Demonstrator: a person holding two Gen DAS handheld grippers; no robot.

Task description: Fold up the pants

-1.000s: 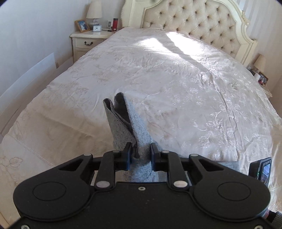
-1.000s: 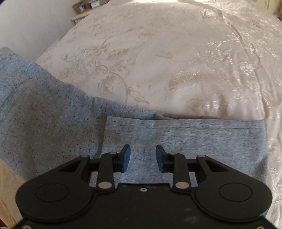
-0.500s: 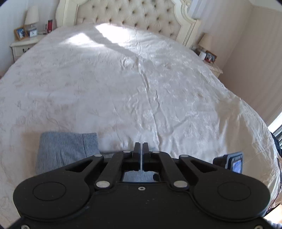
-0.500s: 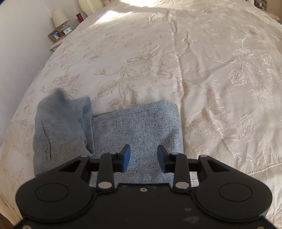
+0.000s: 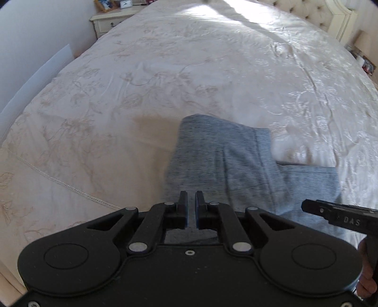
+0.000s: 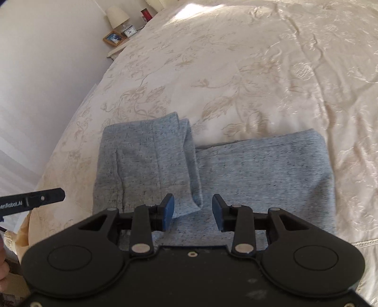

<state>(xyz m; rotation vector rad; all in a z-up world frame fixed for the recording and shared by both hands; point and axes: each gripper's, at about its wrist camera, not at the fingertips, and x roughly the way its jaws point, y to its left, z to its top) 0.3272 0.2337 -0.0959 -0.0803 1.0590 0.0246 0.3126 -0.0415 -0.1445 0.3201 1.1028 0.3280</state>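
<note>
A cream satin bedspread with a woven flower pattern spreads ahead of the grippers. Far ahead to the left stands a cream wooden nightstand. On it are a small lamp with a pale shade, a wooden picture frame and a small clock. A tufted cream headboard rises far ahead on the right.

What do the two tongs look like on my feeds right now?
Both tongs are matte black plastic with rounded bodies, silver pivot pins and blue pads. The left tongs and right tongs match. Each side arm carries white lettering, only partly legible. No sleeves are visible.
</note>
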